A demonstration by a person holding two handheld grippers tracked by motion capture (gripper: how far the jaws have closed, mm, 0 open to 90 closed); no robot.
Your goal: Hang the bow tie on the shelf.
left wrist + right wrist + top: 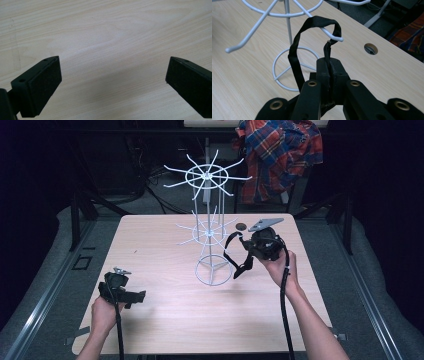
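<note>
My left gripper (131,296) sits low near the tabletop's (165,320) front-left corner, its fingers (40,85) spread wide apart. My right gripper (243,243) is raised further forward, fingers (323,75) pinched together on a black strap (295,60).

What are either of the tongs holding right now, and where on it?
The right tongs pinch a black strap near one end, looped over a white rack prong. The left tongs are open, holding nothing.

The left gripper (113,82) hangs over the pale wooden table (107,37) (grain running across), its two black jaws spread wide apart with bare wood between them and nothing gripped.
</note>
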